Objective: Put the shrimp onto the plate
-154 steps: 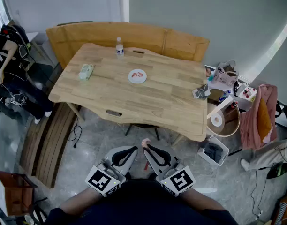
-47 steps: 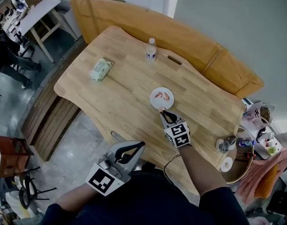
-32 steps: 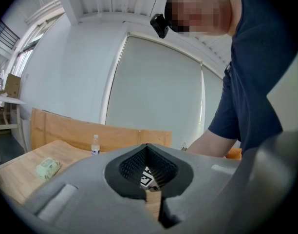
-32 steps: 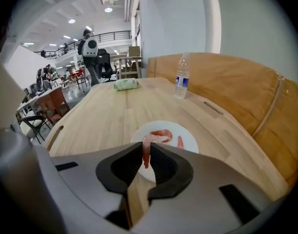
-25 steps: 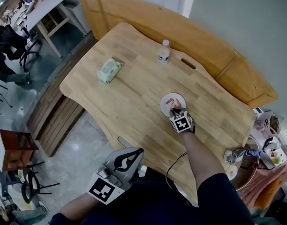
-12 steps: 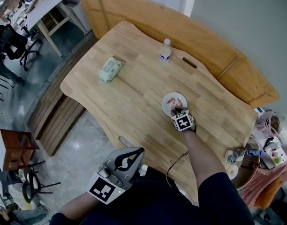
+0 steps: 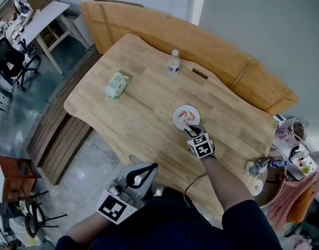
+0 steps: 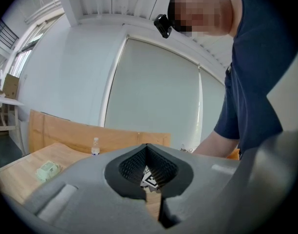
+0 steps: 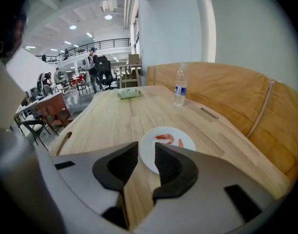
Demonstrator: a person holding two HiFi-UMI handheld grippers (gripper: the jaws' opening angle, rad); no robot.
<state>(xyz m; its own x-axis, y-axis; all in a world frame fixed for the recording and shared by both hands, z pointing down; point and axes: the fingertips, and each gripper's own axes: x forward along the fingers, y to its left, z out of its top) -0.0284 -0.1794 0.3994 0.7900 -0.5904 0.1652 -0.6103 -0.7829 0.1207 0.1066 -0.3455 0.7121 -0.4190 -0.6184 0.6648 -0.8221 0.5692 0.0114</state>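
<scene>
A small white plate (image 7: 179, 120) lies on the wooden table (image 7: 138, 108), with two orange-red shrimp (image 7: 186, 115) on it. The right gripper view shows the same plate (image 9: 187, 139) and shrimp (image 9: 165, 138) just beyond the jaws. My right gripper (image 7: 192, 131) hovers over the plate's near rim. Its jaws have just been opening and stand apart with nothing between them (image 9: 146, 152). My left gripper (image 7: 152, 167) hangs low off the table's near edge, close to the body, tips together and empty (image 8: 147, 148).
On the table's far side stand a water bottle (image 7: 173, 63) and a green wipes pack (image 7: 117, 85). A wooden bench (image 7: 211, 40) runs behind the table. Bags and clutter (image 7: 284, 165) sit on the floor at the right. A person's arm shows in the left gripper view.
My right gripper has lifted and drawn back from the middle of the plate to its near rim, and its jaws have parted. The left gripper has stayed put.
</scene>
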